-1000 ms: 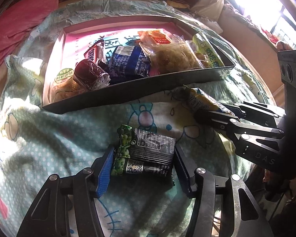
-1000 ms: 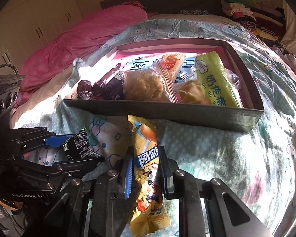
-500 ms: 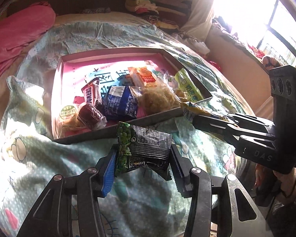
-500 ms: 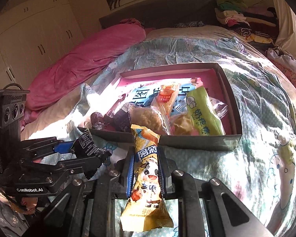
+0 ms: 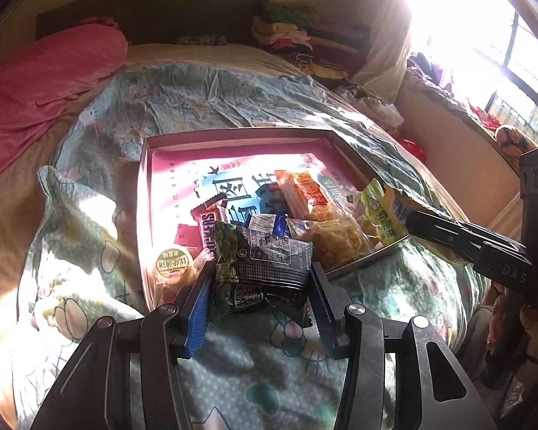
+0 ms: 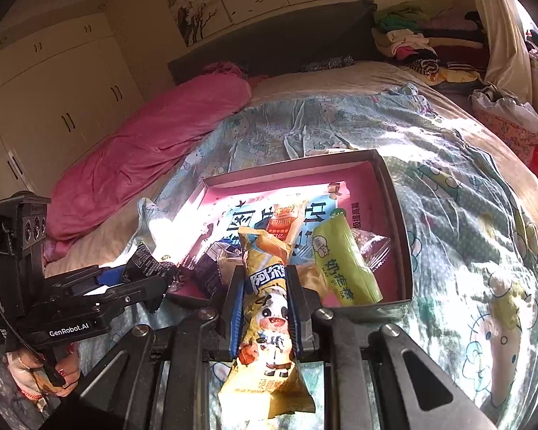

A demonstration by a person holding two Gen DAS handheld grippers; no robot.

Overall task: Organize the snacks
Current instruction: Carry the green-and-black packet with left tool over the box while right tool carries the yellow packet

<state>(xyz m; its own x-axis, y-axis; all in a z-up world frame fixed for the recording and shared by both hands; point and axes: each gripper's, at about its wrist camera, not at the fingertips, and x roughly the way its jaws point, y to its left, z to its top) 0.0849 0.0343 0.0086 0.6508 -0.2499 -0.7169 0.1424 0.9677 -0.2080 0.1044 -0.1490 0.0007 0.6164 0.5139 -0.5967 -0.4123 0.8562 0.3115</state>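
The black packet (image 5: 269,268) is crinkled glossy film, like the yellow packet (image 6: 269,308). The box (image 5: 145,215) looks like matt card, with a glossy printed floor. The quilt (image 5: 233,376) is soft printed cloth. The pads (image 5: 197,319) seem ribbed plastic.

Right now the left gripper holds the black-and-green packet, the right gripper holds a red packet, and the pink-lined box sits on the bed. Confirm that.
One detail is wrong. The right gripper holds a yellow packet with a cartoon cow, not a red one, as the right wrist view shows. The left gripper does hold the black-and-green packet, and the pink-lined box sits on the bed.
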